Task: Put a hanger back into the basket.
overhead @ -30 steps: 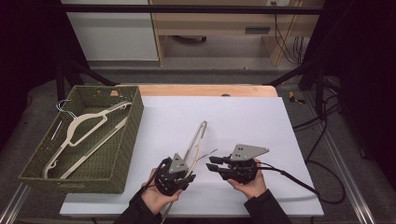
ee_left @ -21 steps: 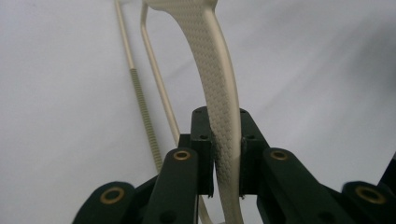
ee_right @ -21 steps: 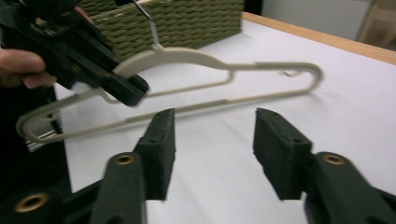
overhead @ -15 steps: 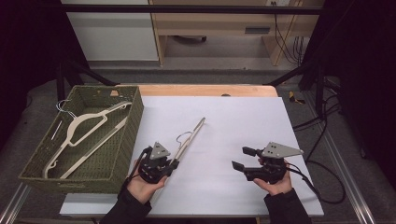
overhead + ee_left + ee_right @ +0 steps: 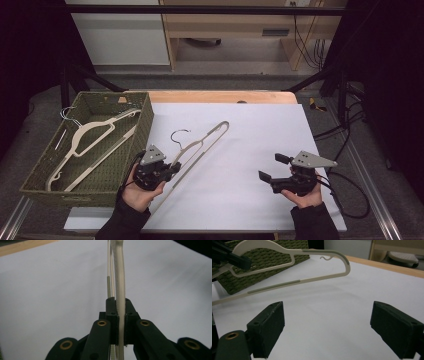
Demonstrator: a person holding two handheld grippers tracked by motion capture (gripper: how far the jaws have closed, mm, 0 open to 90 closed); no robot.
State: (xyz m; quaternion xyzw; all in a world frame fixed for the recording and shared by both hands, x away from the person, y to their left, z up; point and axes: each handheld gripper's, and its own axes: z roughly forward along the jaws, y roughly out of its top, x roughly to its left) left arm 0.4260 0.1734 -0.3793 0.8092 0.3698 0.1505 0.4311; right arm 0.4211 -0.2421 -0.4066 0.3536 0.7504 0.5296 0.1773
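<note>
No brand, label or readable writing anywhere. White rectangular tabletop [image 5: 250, 130], smooth and matte, edged at the far side by a pale wooden strip [image 5: 220, 97]; grey floor around it, black frame bars at both sides, white cabinet [image 5: 120, 35] and light wooden furniture [image 5: 235, 30] at the far end of a dim room, black cables [image 5: 305, 25] hanging at the far right.

At the left edge, olive-green woven rectangular basket [image 5: 142, 125], coarse in texture, holding a cream plastic clothes hanger [image 5: 85, 142] laid flat along its length.

Near the left, black left gripper [image 5: 172, 167] with a grey three-cornered plate on top, held in a hand, fingers [image 5: 111, 315] clamped together on one arm of a second cream plastic hanger with a thin metal hook [image 5: 200, 147]. Hanger raised off the tabletop, slanting from the gripper toward the far right, hook curling up at mid-length, grey ribbed strips along its bars, rounded shoulder at the far tip.

Near the right, black right gripper [image 5: 272, 167], also topped by a grey plate, held in the other hand, blocky fingers [image 5: 268, 327] wide apart, holding nothing, well apart from the hanger, black cable trailing to the right.
</note>
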